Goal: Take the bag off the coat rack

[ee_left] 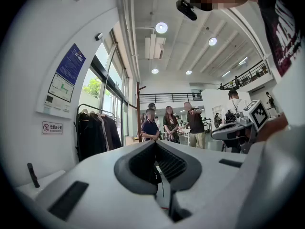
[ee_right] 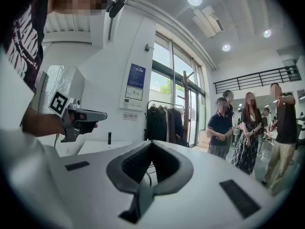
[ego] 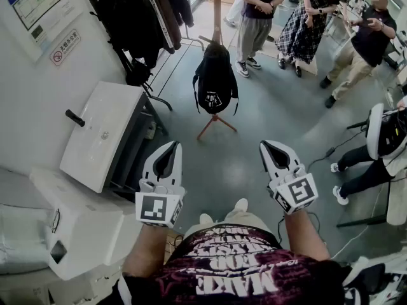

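Nearest to us are the two grippers, one in each hand, held side by side and about level over the grey floor (ego: 286, 107). The left gripper (ego: 173, 145) has its jaws pressed together at the tips with nothing pinched between them, and the right gripper (ego: 265, 145) is likewise closed on nothing. Left of the left gripper we count two white machines along the wall, one (ego: 76, 234) close by us and one (ego: 105, 132) a little further on. Ahead, roughly midway between the lines of the two grippers and well apart from both, the one black bag (ego: 215, 81) hangs on the single wooden coat rack (ego: 217, 5), whose splayed feet show just below it. Neither gripper touches the bag or the rack. Left of the coat rack, against the wall, one garment rail (ego: 137, 11) carries several dark coats. Farthest off we count four onlookers: three standing people (ego: 308, 24) beyond the coat rack and one seated person (ego: 372, 164) at the right edge.
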`<state>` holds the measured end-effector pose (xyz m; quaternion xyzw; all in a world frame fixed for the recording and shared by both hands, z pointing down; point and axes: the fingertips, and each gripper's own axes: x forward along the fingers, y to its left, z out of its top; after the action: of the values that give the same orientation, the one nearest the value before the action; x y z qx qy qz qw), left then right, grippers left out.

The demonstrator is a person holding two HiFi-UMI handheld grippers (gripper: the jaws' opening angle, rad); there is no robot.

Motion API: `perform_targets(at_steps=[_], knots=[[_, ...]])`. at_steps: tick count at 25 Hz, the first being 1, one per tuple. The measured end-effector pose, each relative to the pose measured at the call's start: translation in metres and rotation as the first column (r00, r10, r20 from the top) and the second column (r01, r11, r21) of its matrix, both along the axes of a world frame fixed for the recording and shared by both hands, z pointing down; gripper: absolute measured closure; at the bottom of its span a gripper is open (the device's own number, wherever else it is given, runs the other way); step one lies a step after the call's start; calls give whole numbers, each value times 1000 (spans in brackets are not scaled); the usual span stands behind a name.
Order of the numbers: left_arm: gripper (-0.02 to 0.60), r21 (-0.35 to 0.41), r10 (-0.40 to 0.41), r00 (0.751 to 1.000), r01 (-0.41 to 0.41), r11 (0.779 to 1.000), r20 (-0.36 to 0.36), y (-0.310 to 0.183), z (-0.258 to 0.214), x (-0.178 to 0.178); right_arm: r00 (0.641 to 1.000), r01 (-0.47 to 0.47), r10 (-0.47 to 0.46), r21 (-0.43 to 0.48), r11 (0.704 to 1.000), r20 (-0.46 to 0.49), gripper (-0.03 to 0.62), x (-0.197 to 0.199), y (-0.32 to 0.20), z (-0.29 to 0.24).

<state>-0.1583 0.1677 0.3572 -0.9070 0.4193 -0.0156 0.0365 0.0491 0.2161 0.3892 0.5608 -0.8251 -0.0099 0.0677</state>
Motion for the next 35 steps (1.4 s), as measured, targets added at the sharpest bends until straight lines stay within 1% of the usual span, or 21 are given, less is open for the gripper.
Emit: perform_targets(at_steps=[9,14,19,22,24,26,27,29,31,35], knots=[[575,2,-7,1000,7,1000,-1,12,4,-11,1000,7,-6,-11,1000,18,589,-11,14,0],[574,-13,10,1000,-10,1000,2,13,12,-21,1000,-15,15,-14,1000,16,588,-15,21,0],[574,-16,-7,1000,7,1000,-19,15,15,-35,999,-33,34,-21,999,16,585,-18,26,5],[571,-24,-15,999,14,1000,-30,11,18,-40,999,-40,41,-26,999,15,553,-19,25,6],[559,-25,-14,999,13,1000,-30,4,19,-38,999,-45,45,-23,999,15,526,-14,18,5],[523,-30,-10,1000,9,1000,-23,-4,21,-33,999,-44,45,-23,999,19,500,-9,8,6],[517,-33,-9,1000,9,999,-20,-9,22,-30,999,-41,42,-24,999,21,497,-6,3,6],[512,-46,-10,1000,9,999,-24,-19,25,-25,999,-36,37,-27,999,17,493,-2,-9,8],[502,-61,-12,999,10,998,-34,-31,28,-19,999,-33,33,-34,999,16,474,5,-22,12],[497,-68,-12,999,10,998,-31,-58,27,-6,999,-22,23,-42,999,25,467,20,-51,14]])
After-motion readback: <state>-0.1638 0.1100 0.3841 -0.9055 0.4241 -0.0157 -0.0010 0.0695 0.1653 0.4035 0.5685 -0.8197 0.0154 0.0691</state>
